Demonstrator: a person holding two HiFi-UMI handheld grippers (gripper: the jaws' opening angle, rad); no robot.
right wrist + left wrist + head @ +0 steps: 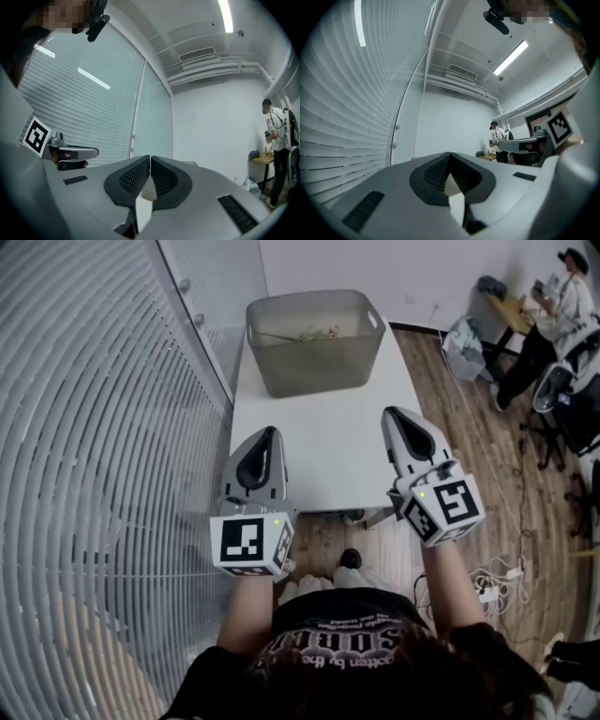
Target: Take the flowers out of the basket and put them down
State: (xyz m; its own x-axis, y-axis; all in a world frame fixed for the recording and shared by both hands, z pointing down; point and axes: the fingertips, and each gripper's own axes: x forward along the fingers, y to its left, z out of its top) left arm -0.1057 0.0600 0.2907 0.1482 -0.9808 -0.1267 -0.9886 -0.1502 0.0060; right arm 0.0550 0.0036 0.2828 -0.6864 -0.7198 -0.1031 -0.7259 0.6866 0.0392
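Note:
A grey translucent basket point(314, 357) stands at the far end of the white table point(328, 446). Pale flowers point(317, 332) lie faintly visible inside it. My left gripper point(273, 431) hovers over the table's near left edge, well short of the basket, with its jaws together and nothing between them. My right gripper point(388, 412) hangs over the near right edge, also shut and empty. In the left gripper view the left gripper point(450, 155) points level at the far wall, and the right gripper point(150, 158) does the same in the right gripper view. Neither gripper view shows the basket.
A glass wall with blinds point(103, 456) runs close along the table's left side. On the wooden floor to the right lie cables and a power strip point(492, 582). Farther back are a bag point(464, 348), office chairs point(562, 395) and a person point(548, 320) at a desk.

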